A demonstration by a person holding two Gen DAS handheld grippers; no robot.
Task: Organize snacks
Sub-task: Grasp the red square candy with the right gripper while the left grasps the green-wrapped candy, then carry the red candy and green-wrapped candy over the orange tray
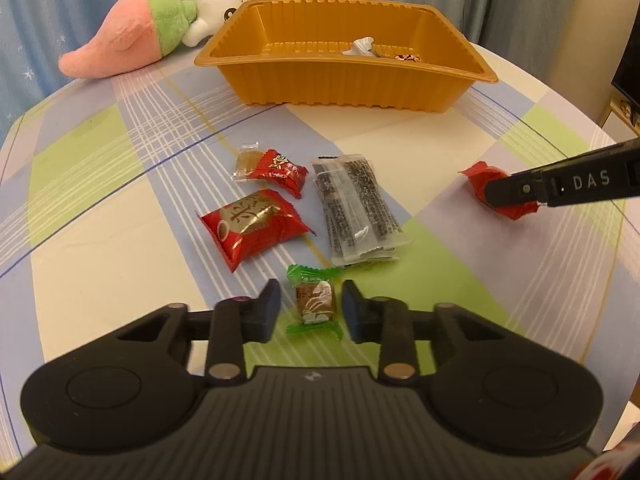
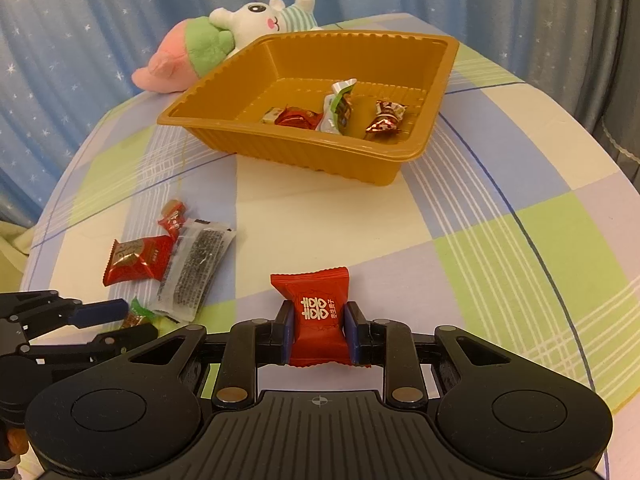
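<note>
Straddling a green-wrapped candy (image 1: 315, 303) near the table's (image 1: 120, 240) front edge, the left gripper (image 1: 310, 308) is keeping its fingers apart, clear of the wrapper, with red packets and sesame bars (image 1: 358, 208) lying beyond. Seen from the right wrist, the right gripper (image 2: 319, 334) is clamping a red candy (image 2: 318, 316) near the front, the gold tray (image 2: 304, 152) sitting farther back.

- round table (image 1: 120, 208) with a checked cloth in green, blue and cream
- gold plastic tray (image 1: 344, 80) sits toward the far side
- carrot-and-bunny plush (image 1: 160, 28) lies right behind it
- loose snacks nearer: two red packets (image 1: 250, 226), a sesame bar pack (image 1: 356, 208), a green-wrapped candy (image 1: 314, 300)
</note>
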